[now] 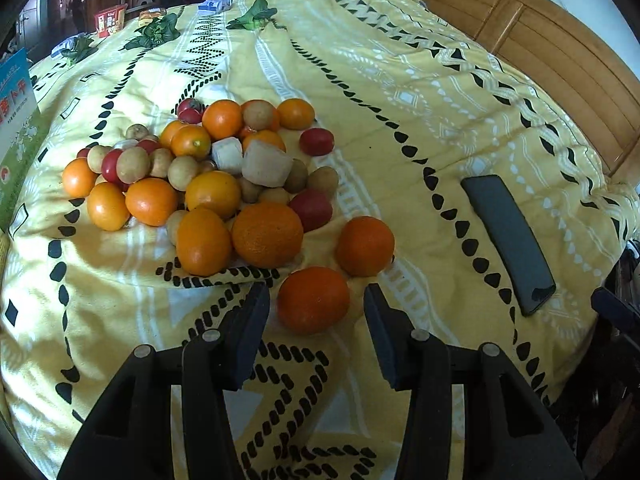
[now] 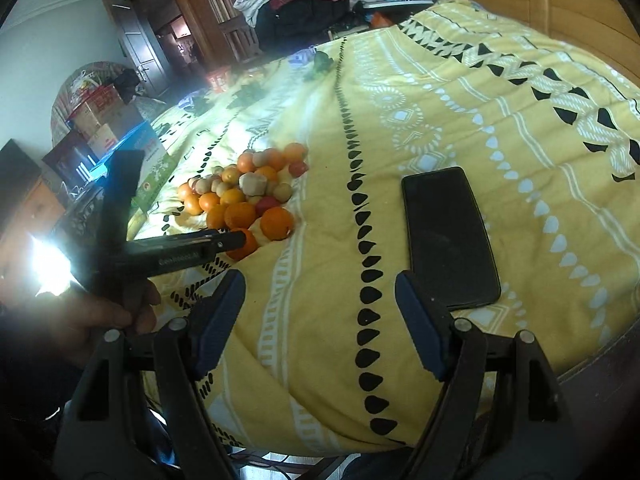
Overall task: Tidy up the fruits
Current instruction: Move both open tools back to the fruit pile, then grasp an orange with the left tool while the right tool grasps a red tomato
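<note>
A heap of fruit (image 1: 208, 172) lies on the yellow patterned bedspread (image 1: 400, 120): several oranges, small tan round fruits, red ones and two white chunks. Two oranges lie apart from the heap, one (image 1: 365, 245) further off and one (image 1: 313, 300) nearer. My left gripper (image 1: 316, 292) is open, its fingertips either side of the nearer orange with small gaps showing. In the right wrist view the left gripper (image 2: 236, 242) reaches that orange (image 2: 245, 249) from the left, held by a hand (image 2: 100, 312). My right gripper (image 2: 320, 280) is open over bare bedspread, nothing between its fingers.
A black phone (image 1: 508, 240) (image 2: 448, 236) lies on the bedspread right of the fruit, close to my right gripper's right finger. Green leafy items (image 1: 156, 32) and a red packet (image 1: 108, 20) sit at the far end. A wooden headboard (image 1: 560, 60) runs along the right; a printed box (image 1: 16, 120) stands left.
</note>
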Demonstrator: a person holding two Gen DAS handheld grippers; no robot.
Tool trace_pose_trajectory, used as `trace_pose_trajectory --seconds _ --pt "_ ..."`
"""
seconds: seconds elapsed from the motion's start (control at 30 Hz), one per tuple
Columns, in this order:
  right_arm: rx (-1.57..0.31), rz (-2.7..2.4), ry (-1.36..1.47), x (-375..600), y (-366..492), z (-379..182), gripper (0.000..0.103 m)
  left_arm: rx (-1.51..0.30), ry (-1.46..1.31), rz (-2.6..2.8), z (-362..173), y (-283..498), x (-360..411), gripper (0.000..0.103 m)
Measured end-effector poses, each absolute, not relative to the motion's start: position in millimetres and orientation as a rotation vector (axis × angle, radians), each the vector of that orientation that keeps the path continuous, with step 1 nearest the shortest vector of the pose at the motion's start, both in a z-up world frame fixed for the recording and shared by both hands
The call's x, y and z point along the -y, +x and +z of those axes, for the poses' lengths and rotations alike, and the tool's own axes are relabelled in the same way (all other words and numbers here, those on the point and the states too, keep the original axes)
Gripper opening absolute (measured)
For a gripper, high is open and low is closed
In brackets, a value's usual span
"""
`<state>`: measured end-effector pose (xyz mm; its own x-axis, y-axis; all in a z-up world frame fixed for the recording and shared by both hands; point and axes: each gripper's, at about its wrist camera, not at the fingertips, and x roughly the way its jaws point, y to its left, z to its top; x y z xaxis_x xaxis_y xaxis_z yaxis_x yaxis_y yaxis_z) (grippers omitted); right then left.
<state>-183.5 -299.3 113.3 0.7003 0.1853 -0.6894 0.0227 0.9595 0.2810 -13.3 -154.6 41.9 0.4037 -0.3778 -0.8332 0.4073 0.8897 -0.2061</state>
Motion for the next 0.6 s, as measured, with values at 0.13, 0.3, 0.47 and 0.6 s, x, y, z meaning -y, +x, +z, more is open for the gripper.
trace_pose_trajectory --seconds 0.13,0.3,0.47,0.6 --pt "-0.806 0.104 0.289 299.7 -177.1 112.0 0.078 -1.054 0.042 -0.5 28.7 -12.4 154.2 0.041" --pt "-0.83 0.163 0.329 295.7 -152.8 110.0 0.052 -0.99 0.027 -0.504 42.2 -26.3 135.7 0.04" --pt "-0.831 0.233 0.329 287.6 -85.2 106.2 0.045 -0.944 -0.056 -0.469 64.2 -28.0 97.6 0.04" --pt "-0.918 0.285 0.187 269.6 -10.0 83.1 0.047 -0.91 -0.093 -0.456 82.9 -22.2 74.3 0.04"
